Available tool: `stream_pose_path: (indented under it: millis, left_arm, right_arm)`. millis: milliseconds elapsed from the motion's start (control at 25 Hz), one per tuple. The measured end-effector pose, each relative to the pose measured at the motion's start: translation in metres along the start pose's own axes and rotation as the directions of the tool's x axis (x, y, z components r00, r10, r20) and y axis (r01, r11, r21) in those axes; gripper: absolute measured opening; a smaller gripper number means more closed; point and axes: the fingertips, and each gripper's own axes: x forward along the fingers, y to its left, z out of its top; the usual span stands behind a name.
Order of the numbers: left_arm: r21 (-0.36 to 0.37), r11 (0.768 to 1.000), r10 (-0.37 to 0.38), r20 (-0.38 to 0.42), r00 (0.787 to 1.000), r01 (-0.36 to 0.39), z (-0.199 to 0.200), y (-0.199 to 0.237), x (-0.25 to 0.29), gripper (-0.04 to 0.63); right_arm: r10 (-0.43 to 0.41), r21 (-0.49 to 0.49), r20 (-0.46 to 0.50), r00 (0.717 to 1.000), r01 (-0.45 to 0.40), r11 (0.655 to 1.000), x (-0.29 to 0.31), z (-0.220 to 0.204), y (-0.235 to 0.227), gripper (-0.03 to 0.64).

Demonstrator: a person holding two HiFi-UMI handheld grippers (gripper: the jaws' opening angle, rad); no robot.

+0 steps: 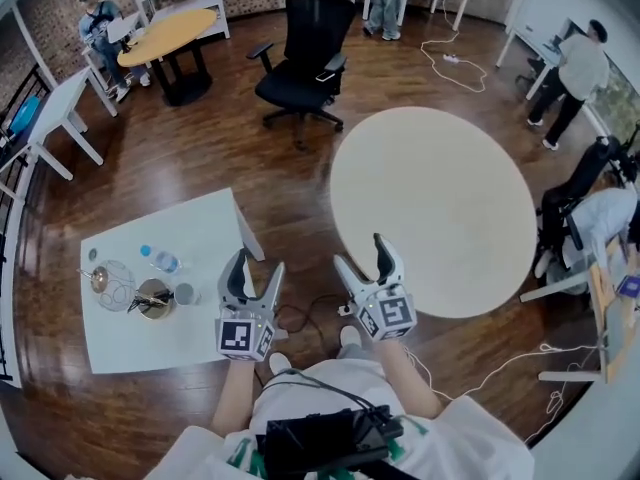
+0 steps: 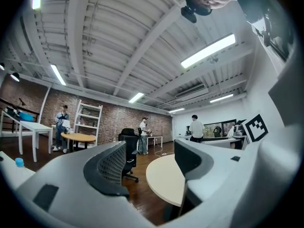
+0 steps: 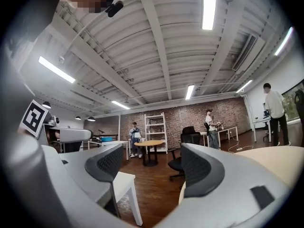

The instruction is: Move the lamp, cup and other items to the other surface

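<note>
In the head view a white square table (image 1: pixel 210 228) at the left carries a wire-globe lamp (image 1: pixel 115 284), a brass-coloured piece (image 1: pixel 152 298), a small grey cup (image 1: pixel 185 294) and a blue-capped bottle (image 1: pixel 160 259). A bare round beige table (image 1: pixel 430 208) stands to the right. My left gripper (image 1: pixel 256 268) hovers over the white table's near right edge, open and empty. Above the floor by the round table's near edge, my right gripper (image 1: pixel 362 256) is open and empty too. The left gripper view looks along open jaws (image 2: pixel 147 170) at the round table (image 2: pixel 164 177).
A black office chair (image 1: pixel 305 43) stands behind the gap between the two tables. Cables (image 1: pixel 300 318) lie on the wood floor near my feet. An oval wooden table (image 1: pixel 165 33), white desks and several people stand around the room's edges.
</note>
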Motion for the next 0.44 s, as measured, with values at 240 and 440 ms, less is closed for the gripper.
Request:
stream_pose_path:
  millis: [240,440]
  left_arm:
    - [0.01,1.0,-0.029,-0.008,1.0,0.029,-0.011,-0.008,0.01,0.31]
    - [0.003,0.999,-0.038,-0.02,0.999,0.038,-0.014,-0.014,0.017,0.31]
  right_arm:
    - [-0.016,0.009,-0.01,1.0,0.016,1.0,-0.006,-0.006,-0.011,0.407]
    - [-0.005,0.014,-0.026,1.0,0.006,1.0,-0.009,-0.008,-0.013,0.407]
